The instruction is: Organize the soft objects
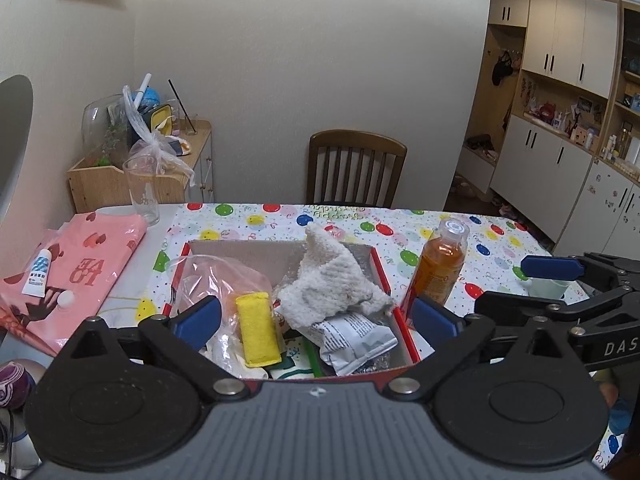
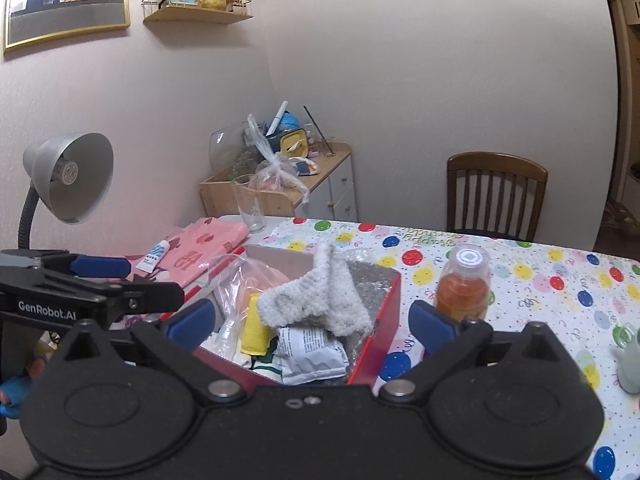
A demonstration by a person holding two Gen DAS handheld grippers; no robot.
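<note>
A red cardboard box (image 1: 405, 330) sits on the balloon-print tablecloth and also shows in the right wrist view (image 2: 382, 308). In it lie a fluffy white cloth (image 1: 334, 280) (image 2: 320, 296), a yellow sponge (image 1: 256, 330) (image 2: 256, 330), a clear plastic bag (image 1: 216, 276) (image 2: 244, 280) and a printed foil packet (image 1: 354, 338) (image 2: 310, 354). My left gripper (image 1: 316, 318) is open and empty, just in front of the box. My right gripper (image 2: 308, 322) is open and empty, to the right of the left one; it also shows in the left wrist view (image 1: 492, 292).
An orange drink bottle (image 1: 438, 268) (image 2: 464, 284) stands right of the box. A pink bag (image 1: 80, 264) with a small tube (image 1: 38, 272) lies to the left, a tall glass (image 1: 142, 190) behind it. A desk lamp (image 2: 68, 178) is at far left, a chair (image 1: 356, 168) beyond the table.
</note>
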